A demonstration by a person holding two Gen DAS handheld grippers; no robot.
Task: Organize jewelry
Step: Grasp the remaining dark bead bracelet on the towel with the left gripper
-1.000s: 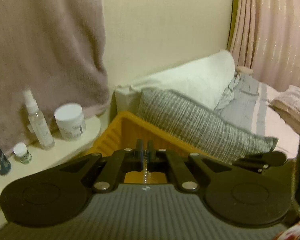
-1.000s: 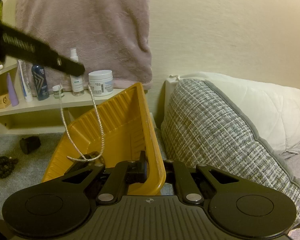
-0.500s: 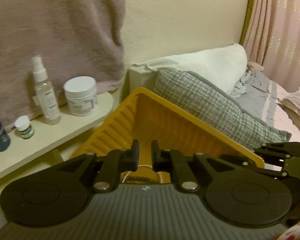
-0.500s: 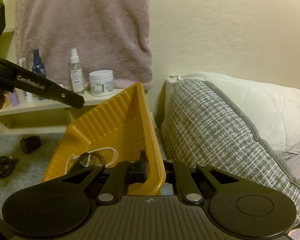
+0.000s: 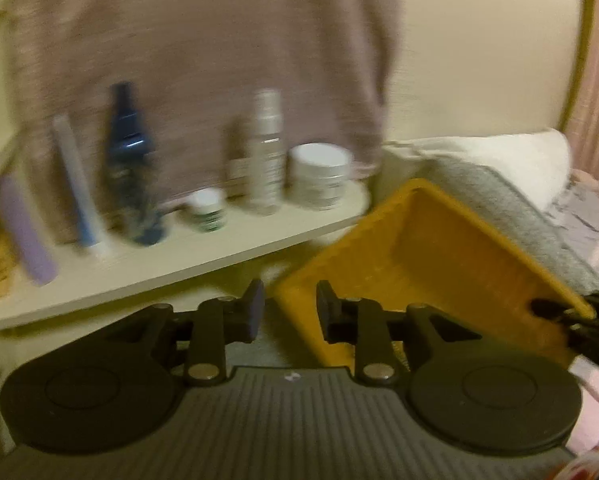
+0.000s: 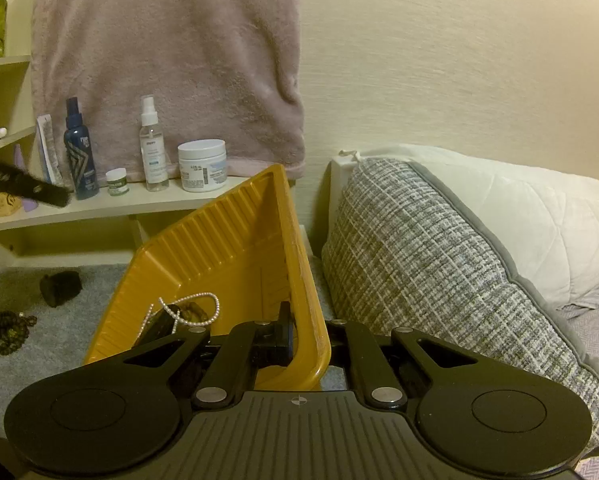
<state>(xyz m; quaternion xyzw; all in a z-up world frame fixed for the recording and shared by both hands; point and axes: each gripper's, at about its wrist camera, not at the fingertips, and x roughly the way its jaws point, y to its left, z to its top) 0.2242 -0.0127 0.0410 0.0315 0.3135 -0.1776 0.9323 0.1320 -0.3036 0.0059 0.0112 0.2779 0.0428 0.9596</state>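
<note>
A yellow tray (image 6: 235, 240) stands tilted on the grey carpet; my right gripper (image 6: 305, 342) is shut on its right rim. Inside the tray lies a silver bead chain (image 6: 195, 312) over dark jewelry (image 6: 167, 320). My left gripper (image 5: 289, 312) is open and empty, held left of the tray (image 5: 419, 248); one of its fingers shows in the right wrist view (image 6: 31, 190). A dark beaded necklace (image 6: 1, 330) and a small black object (image 6: 61, 288) lie on the carpet left of the tray.
A cream shelf (image 6: 111, 208) carries a blue bottle (image 6: 79, 152), a spray bottle (image 6: 153, 148), a white jar (image 6: 202, 165) and a small pot (image 6: 117, 182). A pink towel (image 6: 171, 60) hangs behind. A checked pillow (image 6: 427, 264) lies right of the tray.
My left gripper opened, released the bead chain into the tray, then swung away to the left. My right gripper kept its hold on the tray rim.
</note>
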